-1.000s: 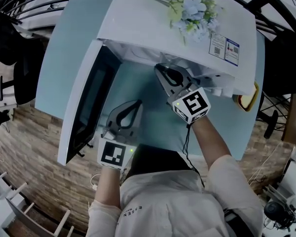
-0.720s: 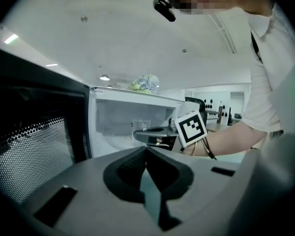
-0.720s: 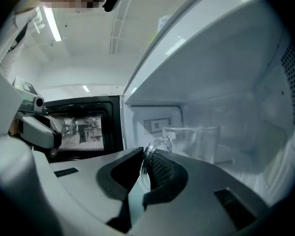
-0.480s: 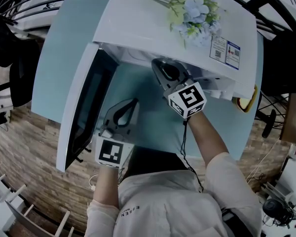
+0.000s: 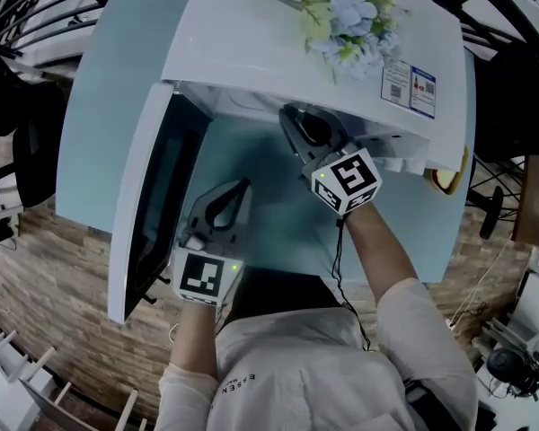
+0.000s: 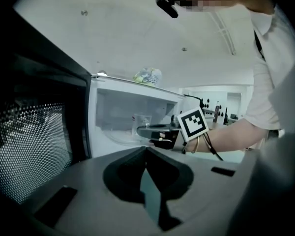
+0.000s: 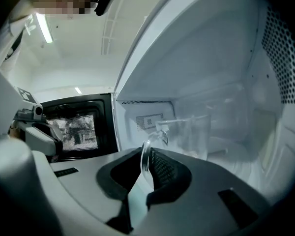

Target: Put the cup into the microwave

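A white microwave (image 5: 278, 43) stands on the pale blue table with its door (image 5: 153, 196) swung open to the left. My right gripper (image 5: 301, 124) reaches into the cavity mouth. In the right gripper view its jaws (image 7: 147, 156) are shut on the handle of a clear glass cup (image 7: 196, 132), which stands upright inside the cavity over the turntable. The left gripper view shows the cup (image 6: 141, 122) from the side, just inside the opening. My left gripper (image 5: 234, 196) stays in front of the microwave beside the door, shut (image 6: 146, 151) and holding nothing.
A spray of pale blue flowers (image 5: 346, 21) lies on top of the microwave, near a sticker (image 5: 411, 86). A yellow-rimmed object (image 5: 449, 180) sits at the table's right edge. The table (image 5: 108, 106) ends close to my body, over wooden flooring.
My right gripper has edged slightly further toward the cavity with the cup. The left gripper has kept still.
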Available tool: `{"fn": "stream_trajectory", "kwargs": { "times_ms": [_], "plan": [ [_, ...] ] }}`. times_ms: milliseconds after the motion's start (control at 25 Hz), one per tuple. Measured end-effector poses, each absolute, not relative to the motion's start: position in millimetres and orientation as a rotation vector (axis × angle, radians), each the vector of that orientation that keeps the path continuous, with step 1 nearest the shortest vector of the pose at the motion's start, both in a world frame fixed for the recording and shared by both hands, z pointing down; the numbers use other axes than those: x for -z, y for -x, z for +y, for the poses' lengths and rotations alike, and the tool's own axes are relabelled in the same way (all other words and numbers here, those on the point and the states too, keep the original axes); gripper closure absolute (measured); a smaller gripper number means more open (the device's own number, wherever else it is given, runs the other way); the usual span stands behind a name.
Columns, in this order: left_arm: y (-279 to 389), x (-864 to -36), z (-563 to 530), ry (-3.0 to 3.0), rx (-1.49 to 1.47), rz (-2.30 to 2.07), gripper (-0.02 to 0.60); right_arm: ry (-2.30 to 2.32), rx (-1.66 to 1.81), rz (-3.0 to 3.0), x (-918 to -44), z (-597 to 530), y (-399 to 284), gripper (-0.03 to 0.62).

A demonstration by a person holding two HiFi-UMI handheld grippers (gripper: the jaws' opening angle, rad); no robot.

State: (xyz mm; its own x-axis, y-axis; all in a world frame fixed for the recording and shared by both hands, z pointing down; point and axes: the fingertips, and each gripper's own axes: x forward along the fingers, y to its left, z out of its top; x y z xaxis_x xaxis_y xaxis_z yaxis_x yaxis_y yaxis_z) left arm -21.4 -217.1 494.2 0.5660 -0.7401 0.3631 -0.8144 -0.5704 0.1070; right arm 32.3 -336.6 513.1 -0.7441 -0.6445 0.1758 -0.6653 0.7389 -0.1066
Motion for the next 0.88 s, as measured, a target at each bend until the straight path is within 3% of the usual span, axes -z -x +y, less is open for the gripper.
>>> {"fn": "stream_trajectory", "kwargs": {
  "times_ms": [160, 880],
  "plan": [
    [20, -497, -216, -2.545, -0.405, -1.264, 0.58, -1.067, -0.232, -2.786, -516, -331, -35, 0.473],
    [-6, -470, -213, -2.643, -0.376, -1.165, 0.579, -1.342, -0.244, -2.659, -494, -289, -91, 0.468]
  ]
}}
